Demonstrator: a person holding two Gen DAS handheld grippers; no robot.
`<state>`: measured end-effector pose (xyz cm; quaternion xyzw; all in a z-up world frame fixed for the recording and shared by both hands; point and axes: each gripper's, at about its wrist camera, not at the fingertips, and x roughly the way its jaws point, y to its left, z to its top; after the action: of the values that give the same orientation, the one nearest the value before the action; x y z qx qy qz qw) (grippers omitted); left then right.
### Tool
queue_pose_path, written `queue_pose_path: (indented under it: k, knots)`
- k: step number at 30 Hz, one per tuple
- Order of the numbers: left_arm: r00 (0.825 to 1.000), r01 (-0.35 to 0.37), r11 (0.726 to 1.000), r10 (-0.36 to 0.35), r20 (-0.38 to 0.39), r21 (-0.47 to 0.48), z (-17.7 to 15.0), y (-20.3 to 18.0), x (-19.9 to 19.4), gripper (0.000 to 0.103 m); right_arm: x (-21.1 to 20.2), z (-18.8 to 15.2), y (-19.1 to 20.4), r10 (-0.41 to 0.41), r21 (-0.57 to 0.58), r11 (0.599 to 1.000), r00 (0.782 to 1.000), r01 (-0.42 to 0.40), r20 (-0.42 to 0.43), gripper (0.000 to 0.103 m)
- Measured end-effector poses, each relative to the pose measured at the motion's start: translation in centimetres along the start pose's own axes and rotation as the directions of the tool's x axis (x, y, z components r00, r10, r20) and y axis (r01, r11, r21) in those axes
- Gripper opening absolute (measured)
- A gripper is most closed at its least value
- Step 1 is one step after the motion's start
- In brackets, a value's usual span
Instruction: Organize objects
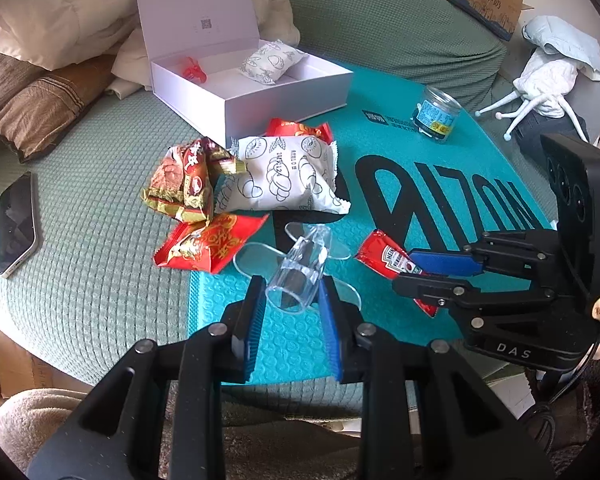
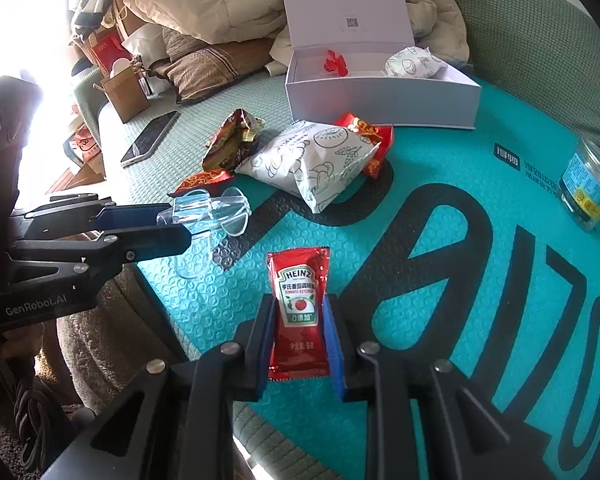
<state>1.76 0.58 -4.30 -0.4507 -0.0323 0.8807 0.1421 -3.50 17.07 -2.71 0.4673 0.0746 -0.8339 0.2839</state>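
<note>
On the teal mat (image 1: 380, 148), between the left gripper (image 1: 292, 292) fingers: a clear plastic piece (image 1: 298, 272) — a short tube with flat round tabs — the pads close at both sides, though whether they actually press it cannot be told. Just to its right, a red ketchup packet (image 2: 298, 312) lying flat between the right gripper (image 2: 298, 316) fingers, framed at both edges; grip likewise not certain. Farther back, a heap of snack packets: a white bread bag (image 1: 284, 178) touching red wrappers (image 1: 204, 246) and a gold-brown one (image 1: 182, 184). Behind the heap, an open white box (image 1: 256, 92) holding a second bread bag (image 1: 270, 60) and a small red clip (image 1: 192, 70). Off to the right, a small jar (image 1: 436, 114) on the mat; far left, a phone (image 1: 16, 224) on the green cover (image 1: 92, 184).
</note>
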Motion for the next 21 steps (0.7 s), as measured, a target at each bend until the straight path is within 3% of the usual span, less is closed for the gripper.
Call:
queue_pose_path:
  k: [12,21]
  knots:
    - [0.999,0.029,0.998,-0.027,0.028,-0.059,-0.2,0.4,-2.9,0.023,-3.4,0.0,1.4,-0.022,0.001,1.000,0.998,0.022,0.051,0.023]
    - [0.991,0.014,1.000,-0.010,0.135,-0.024,0.9,-1.4,-8.2,0.023,-8.8,-0.1,3.2,-0.025,-0.033,0.999,0.988,0.031,0.151,0.023]
